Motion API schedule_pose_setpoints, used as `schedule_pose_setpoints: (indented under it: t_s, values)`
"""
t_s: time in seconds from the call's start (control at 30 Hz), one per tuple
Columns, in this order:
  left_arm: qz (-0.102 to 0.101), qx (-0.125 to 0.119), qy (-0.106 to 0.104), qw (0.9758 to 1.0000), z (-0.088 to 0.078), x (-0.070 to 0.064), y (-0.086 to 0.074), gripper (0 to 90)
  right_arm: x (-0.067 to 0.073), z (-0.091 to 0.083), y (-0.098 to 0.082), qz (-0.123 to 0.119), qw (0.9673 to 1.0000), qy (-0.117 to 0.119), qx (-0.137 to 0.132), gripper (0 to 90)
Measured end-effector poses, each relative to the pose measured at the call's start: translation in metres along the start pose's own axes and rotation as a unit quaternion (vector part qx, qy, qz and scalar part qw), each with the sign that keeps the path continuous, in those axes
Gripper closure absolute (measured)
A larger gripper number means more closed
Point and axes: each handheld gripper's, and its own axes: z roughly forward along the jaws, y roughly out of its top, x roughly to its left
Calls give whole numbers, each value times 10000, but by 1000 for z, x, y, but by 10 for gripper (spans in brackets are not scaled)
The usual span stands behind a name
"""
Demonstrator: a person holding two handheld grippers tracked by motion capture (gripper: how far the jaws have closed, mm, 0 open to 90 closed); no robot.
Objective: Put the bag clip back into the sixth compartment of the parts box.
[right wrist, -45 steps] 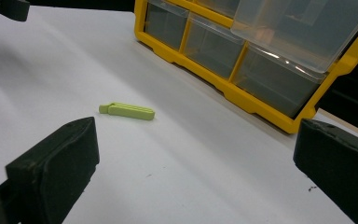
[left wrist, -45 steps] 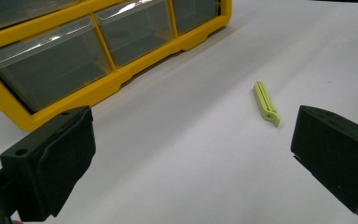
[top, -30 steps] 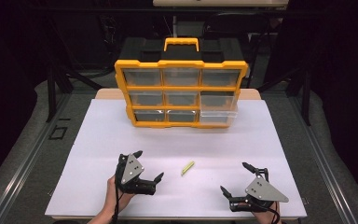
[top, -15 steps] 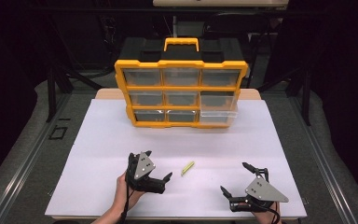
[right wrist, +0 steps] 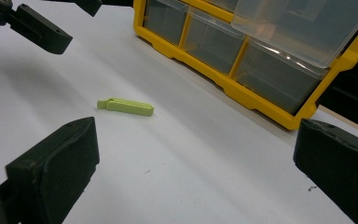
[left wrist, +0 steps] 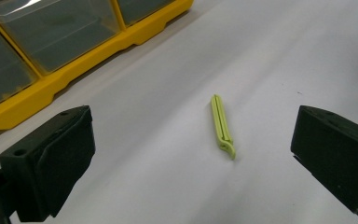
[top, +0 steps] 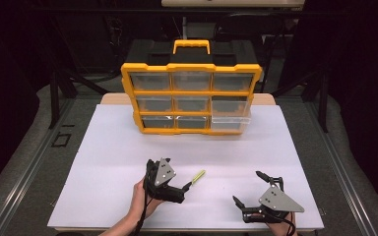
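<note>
A person sits at a white surface [top: 108, 147] holding a hand-held gripper in each hand. The work in hand looks like picking up a small yellow-green clip [top: 198, 175], and the step appears to be the approach, with nothing grasped yet.

The left hand-held gripper [top: 186, 187] sits toward the near edge of the surface, a little left of its middle, and points at the clip. Its jaws are spread wide and hold nothing. Seen from the left gripper view, the clip [left wrist: 222, 126] lies flat between and beyond the two black jaws, apart from both.

The right hand-held gripper [top: 248, 189] rests near the near right corner of the surface, well apart from the clip. Its jaws are also spread and hold nothing. In the right gripper view, the clip [right wrist: 125, 106] lies farther off on the bare surface.

The clip is a slim, straight plastic stick, pale yellow-green, with a lengthwise slit and a small hooked tab at one end. It lies flat with nothing else touching it.

A yellow organizer case [top: 191, 98] with clear-fronted compartments stands upright near the far edge of the surface, well apart from the clip. One clear drawer [top: 230, 123] at its lower right sticks out.

The next move likely calls for easing the left hand-held gripper forward and down until its jaws straddle the thin clip across its width, then closing low against the surface.
</note>
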Motion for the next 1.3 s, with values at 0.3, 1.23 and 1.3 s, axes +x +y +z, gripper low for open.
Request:
schedule_pose_setpoints:
  t_s: [0.3, 1.23, 1.3]
  values:
    - [-1, 231, -132, 9996, 13, -7, 10, 0, 0, -1, 0, -9, 10000, -37, 10, 0]
    - [-104, 1552, -320, 9873, 50, -6, 32, 0, -1, -2, -1, 13, 10000, -35, 41, 0]
    - [-79, 1646, -337, 9857, 53, -5, 33, 3, -1, -2, -1, 13, 10000, -39, 50, 0]
